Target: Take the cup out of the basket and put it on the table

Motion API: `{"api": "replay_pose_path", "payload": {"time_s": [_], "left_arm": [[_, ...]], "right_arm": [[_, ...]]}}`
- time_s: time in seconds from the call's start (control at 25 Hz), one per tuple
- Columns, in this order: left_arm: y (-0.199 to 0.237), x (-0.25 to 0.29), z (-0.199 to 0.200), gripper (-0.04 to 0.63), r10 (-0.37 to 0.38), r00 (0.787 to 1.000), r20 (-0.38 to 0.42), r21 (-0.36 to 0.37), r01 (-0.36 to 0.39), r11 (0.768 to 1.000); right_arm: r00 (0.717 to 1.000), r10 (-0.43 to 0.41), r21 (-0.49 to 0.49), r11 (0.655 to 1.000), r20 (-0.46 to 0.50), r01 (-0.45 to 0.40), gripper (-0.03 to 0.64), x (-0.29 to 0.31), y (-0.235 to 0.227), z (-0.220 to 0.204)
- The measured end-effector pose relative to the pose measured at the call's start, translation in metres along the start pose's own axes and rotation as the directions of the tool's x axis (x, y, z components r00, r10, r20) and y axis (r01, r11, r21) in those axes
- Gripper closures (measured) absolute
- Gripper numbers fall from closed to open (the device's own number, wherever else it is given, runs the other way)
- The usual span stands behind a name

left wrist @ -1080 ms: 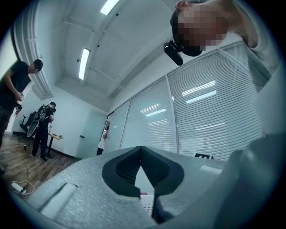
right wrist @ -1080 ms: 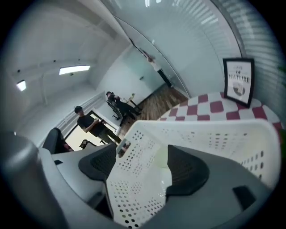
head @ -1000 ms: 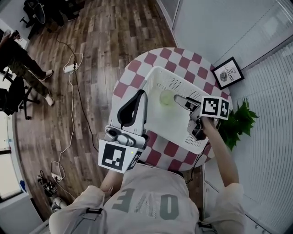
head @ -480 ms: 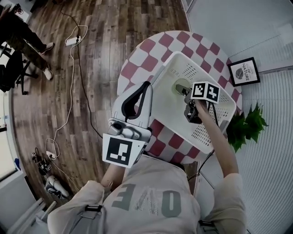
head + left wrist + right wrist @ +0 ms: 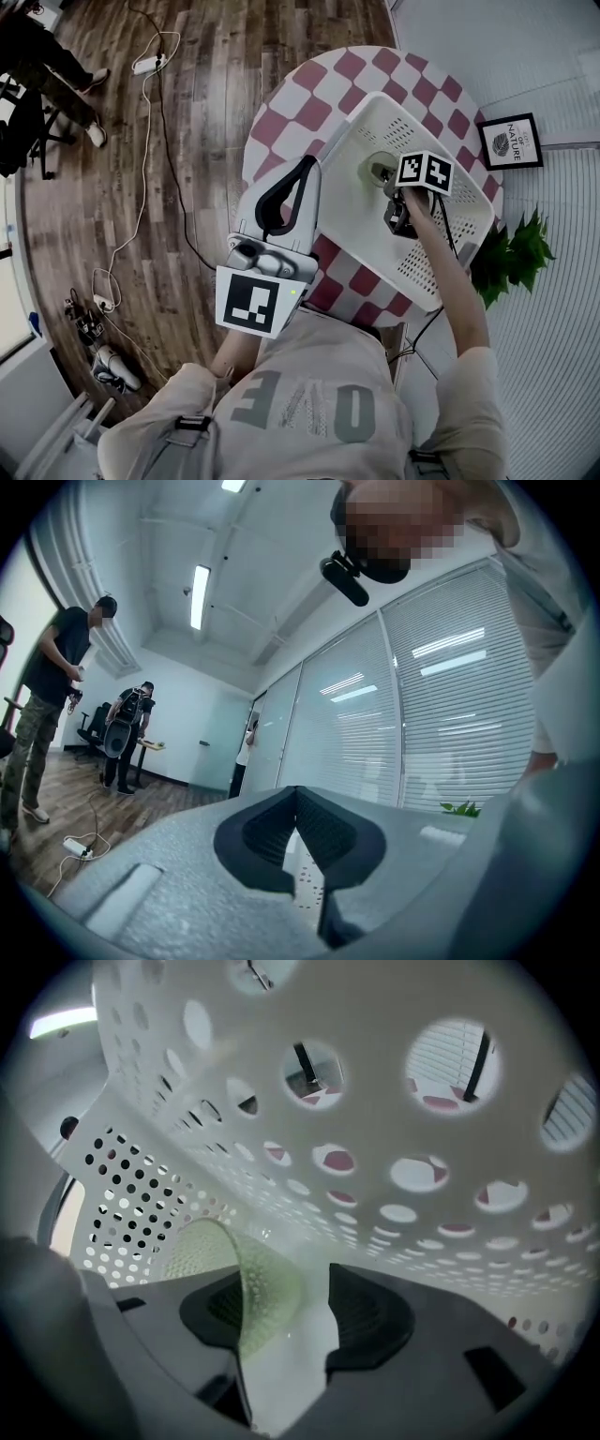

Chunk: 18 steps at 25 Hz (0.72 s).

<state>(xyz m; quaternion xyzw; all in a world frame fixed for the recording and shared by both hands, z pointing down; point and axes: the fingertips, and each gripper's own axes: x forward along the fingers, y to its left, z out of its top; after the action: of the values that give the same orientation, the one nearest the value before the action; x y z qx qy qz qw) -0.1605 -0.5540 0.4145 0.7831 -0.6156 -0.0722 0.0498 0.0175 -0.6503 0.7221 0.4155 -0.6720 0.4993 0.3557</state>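
Note:
A pale green translucent cup (image 5: 375,166) stands inside the white perforated basket (image 5: 370,111) on the round checkered table (image 5: 291,111). My right gripper (image 5: 381,173) reaches down into the basket at the cup. In the right gripper view the cup's wall (image 5: 255,1283) runs between the two pads, close against the left one, with a gap to the right pad (image 5: 367,1314). These jaws are closing. My left gripper (image 5: 307,164) hangs by the basket's near-left edge with its tips together and nothing in them; in its own view the left gripper (image 5: 296,794) points out over the basket.
Beyond the table a framed picture (image 5: 511,142) leans by the blinds and a green plant (image 5: 511,258) stands at the right. Cables and a power strip (image 5: 150,64) lie on the wood floor at the left. People (image 5: 56,677) stand far off in the room.
My right gripper has moved from beside the cup onto it, deeper into the basket, and its jaws have narrowed. The left gripper keeps its place by the basket edge.

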Motion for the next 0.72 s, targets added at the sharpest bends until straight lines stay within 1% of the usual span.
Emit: {"api": "replay_pose_path", "payload": {"time_s": [0.12,0.2,0.28,0.48,0.6,0.72], "left_arm": [[0.002,0.000,-0.002,0.589,0.003,1.000,-0.006,0.001,-0.003,1.000],[0.005,-0.001,-0.002,0.589,0.006,1.000,-0.005,-0.002,-0.006,1.000],[0.007,-0.001,-0.002,0.589,0.010,1.000,-0.004,-0.005,-0.010,1.000],[0.011,-0.003,-0.004,0.589,0.016,1.000,-0.011,-0.008,-0.017,1.000],[0.014,-0.005,-0.005,0.589,0.026,1.000,-0.016,-0.001,-0.026,1.000],[0.017,-0.008,-0.005,0.589,0.036,0.999,-0.015,-0.017,-0.037,0.999]], "right_arm": [[1.000,-0.030,0.014,0.999,-0.005,0.030,0.444,0.003,-0.006,-0.003],[0.999,-0.042,0.010,0.999,-0.008,0.042,0.456,0.003,-0.008,-0.004],[0.998,-0.058,-0.011,0.998,-0.013,0.058,0.469,0.003,-0.009,-0.005],[0.993,-0.114,-0.077,0.991,-0.033,0.112,0.569,0.005,-0.012,-0.012],[0.994,-0.103,-0.089,0.991,-0.040,0.100,0.588,0.005,-0.009,-0.012],[0.992,-0.120,-0.140,0.984,-0.043,0.113,0.591,0.003,-0.008,-0.012]]}}
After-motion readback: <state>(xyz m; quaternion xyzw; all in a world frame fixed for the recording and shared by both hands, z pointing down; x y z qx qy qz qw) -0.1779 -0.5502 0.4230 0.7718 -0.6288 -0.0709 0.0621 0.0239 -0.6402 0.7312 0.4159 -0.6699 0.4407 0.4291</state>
